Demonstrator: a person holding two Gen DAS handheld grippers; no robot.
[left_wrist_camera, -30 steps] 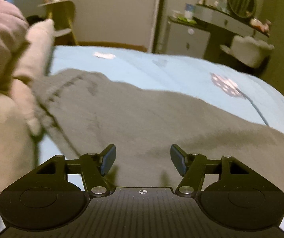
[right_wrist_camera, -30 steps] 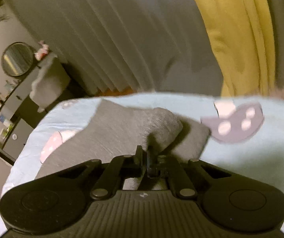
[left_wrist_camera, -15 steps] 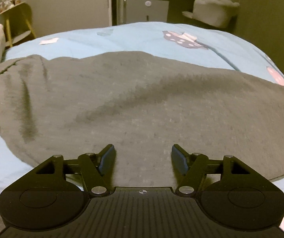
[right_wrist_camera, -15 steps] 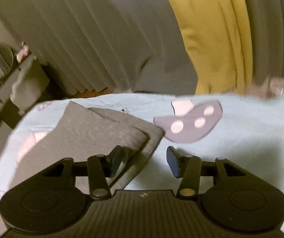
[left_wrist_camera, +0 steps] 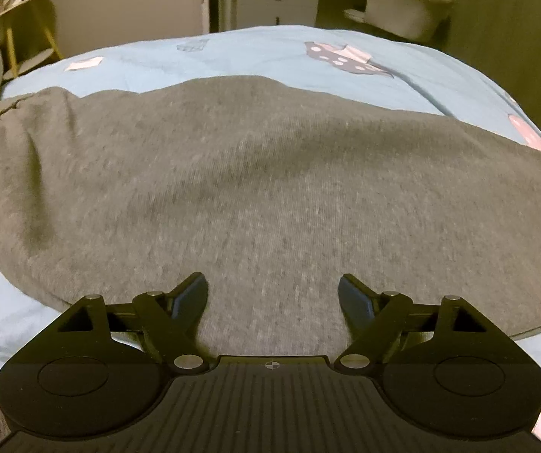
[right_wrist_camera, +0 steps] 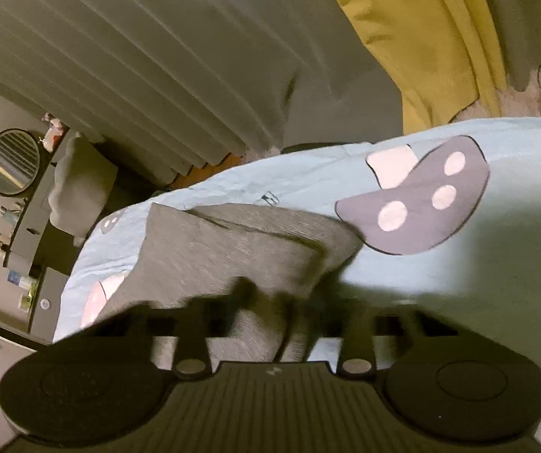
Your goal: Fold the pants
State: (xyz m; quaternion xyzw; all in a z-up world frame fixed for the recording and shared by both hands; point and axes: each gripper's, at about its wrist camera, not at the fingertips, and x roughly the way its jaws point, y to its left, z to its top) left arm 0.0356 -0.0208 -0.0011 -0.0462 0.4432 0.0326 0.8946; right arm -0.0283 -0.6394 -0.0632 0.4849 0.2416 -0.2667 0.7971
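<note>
Grey pants [left_wrist_camera: 262, 173] lie spread across a light blue bed sheet [left_wrist_camera: 270, 53]. My left gripper [left_wrist_camera: 273, 294] is open and empty, low over the near part of the pants. In the right wrist view the leg ends of the pants [right_wrist_camera: 240, 245] lie stacked in layers on the sheet [right_wrist_camera: 478, 264]. My right gripper [right_wrist_camera: 276, 302] is open, blurred by motion, with its fingers on either side of the leg-end fabric.
A mushroom print [right_wrist_camera: 417, 196] marks the sheet right of the leg ends. Grey curtains [right_wrist_camera: 157, 56] and a yellow curtain [right_wrist_camera: 440, 19] hang beyond the bed. A cabinet [left_wrist_camera: 274, 3], a stool [left_wrist_camera: 25, 34] and a chair [left_wrist_camera: 406, 7] stand past the bed's far edge.
My right gripper let go of the leg end, opened, and has moved back over the fabric. My left gripper swung from the pillows to face across the pants and came lower.
</note>
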